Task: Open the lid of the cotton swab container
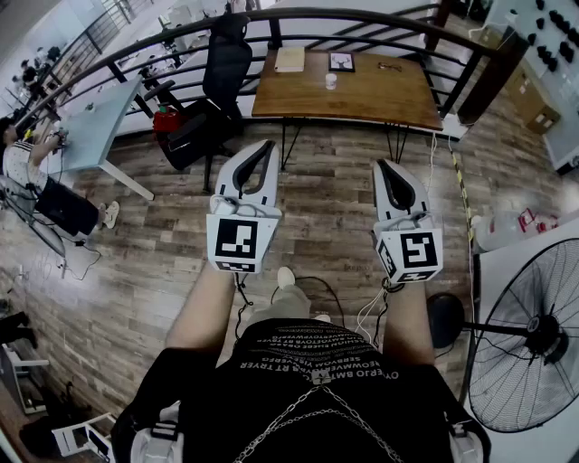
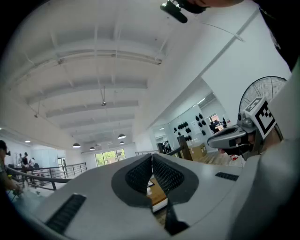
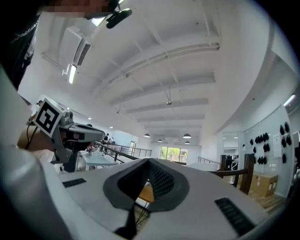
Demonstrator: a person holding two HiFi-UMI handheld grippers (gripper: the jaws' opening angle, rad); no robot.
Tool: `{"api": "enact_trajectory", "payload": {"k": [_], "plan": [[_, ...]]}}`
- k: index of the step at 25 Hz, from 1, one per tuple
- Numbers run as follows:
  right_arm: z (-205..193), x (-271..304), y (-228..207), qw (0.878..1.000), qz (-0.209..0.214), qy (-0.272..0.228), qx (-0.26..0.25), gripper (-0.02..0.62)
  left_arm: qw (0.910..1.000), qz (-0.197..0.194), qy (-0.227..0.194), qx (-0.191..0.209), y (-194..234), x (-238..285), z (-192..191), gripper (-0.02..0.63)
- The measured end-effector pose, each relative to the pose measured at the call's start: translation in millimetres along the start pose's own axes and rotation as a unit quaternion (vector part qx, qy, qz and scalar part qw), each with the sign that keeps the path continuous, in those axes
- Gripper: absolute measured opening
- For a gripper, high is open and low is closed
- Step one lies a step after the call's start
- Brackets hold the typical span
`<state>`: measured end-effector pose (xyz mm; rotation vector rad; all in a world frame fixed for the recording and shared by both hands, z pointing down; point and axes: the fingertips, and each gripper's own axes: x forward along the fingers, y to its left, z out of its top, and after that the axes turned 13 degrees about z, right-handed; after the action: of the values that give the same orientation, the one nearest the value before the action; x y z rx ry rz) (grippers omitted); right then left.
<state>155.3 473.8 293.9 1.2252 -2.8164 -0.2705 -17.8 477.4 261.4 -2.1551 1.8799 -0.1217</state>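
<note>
A small white container (image 1: 331,80) stands on a brown wooden table (image 1: 362,95) across the room, well beyond both grippers. My left gripper (image 1: 268,145) is held level above the wood floor, jaws shut with nothing between them. My right gripper (image 1: 380,165) is held beside it, also level and shut on nothing. In the left gripper view the closed jaws (image 2: 151,157) meet at the tip, and a strip of the table (image 2: 157,195) shows below them. The right gripper view shows its closed jaws (image 3: 149,162) against the ceiling.
On the table also lie a pale notebook (image 1: 290,59) and a dark-framed card (image 1: 341,61). A black office chair (image 1: 217,77) stands left of it, a curved railing (image 1: 362,16) behind. A large floor fan (image 1: 529,335) is at my right. People sit at desks far left.
</note>
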Motion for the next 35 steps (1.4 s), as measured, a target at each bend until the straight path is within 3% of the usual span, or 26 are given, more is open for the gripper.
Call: {"api": "enact_trajectory", "payload": {"k": [4,7,11,19,24,29,35], "plan": [[-38.9,20.7,-0.1,0.999,0.013,0.045,0.014,0.015,0.9989,0.025,0.035,-0.02,12.2,11.0,-40.2,0.029],[-59.8,35.4,-3.5,0.998,-0.005,0.051,0.045,0.015,0.998,0.0,0.06,-0.022,9.0,32.4,-62.4,0.029],[-56.7,60.4,-3.5,0.998,0.003,0.059,0.029,0.015,0.9994,0.003,0.032,0.011,23.4,57.1,-61.5,0.029],[-51.1,105.9,-14.6,0.997,-0.01,0.051,0.049,0.015,0.9992,0.0,0.036,-0.016,79.9,77.6,-96.7,0.029],[-48.5,142.8,-4.4,0.997,-0.009,0.052,0.047,0.015,0.9977,-0.013,0.037,-0.056,117.9,91.2,-111.0,0.029],[-39.1,161.5,-1.8,0.997,-0.017,0.055,0.046,0.015,0.9965,-0.041,0.007,-0.072,133.1,102.1,-105.9,0.029],[-33.9,171.5,2.5,0.996,-0.017,0.076,0.032,0.015,0.9961,-0.042,0.03,-0.071,137.1,108.1,-122.0,0.029]]}}
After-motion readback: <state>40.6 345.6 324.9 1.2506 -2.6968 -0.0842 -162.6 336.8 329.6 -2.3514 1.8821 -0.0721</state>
